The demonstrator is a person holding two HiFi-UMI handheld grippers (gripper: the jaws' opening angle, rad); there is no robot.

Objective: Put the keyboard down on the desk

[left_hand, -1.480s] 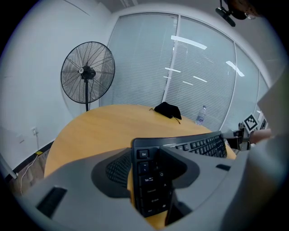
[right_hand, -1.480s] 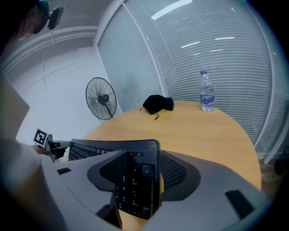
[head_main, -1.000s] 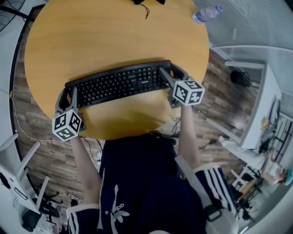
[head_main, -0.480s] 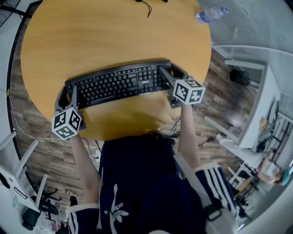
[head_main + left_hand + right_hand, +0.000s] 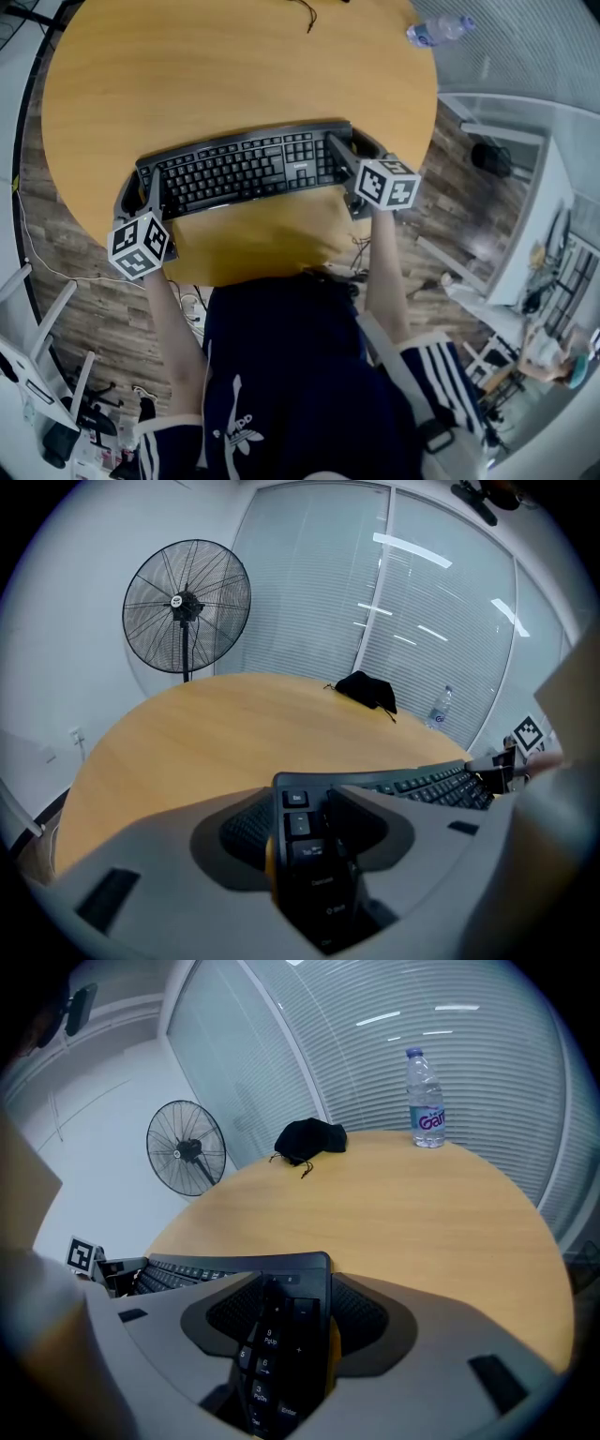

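The keyboard (image 5: pixel 244 169) is being clamped at both ends: the left gripper (image 5: pixel 138 187) is being kept closed on its 9 o'clock end, the right gripper (image 5: pixel 354 150) on its 3 o'clock end. Over the last second it is being nudged slightly toward 12 o'clock, low over the desk (image 5: pixel 234 66). Contact cannot be told, and release is judged pending.

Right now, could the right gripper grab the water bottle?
Probably not: the right gripper is shut on the keyboard, and the water bottle stands across the desk at its far edge.
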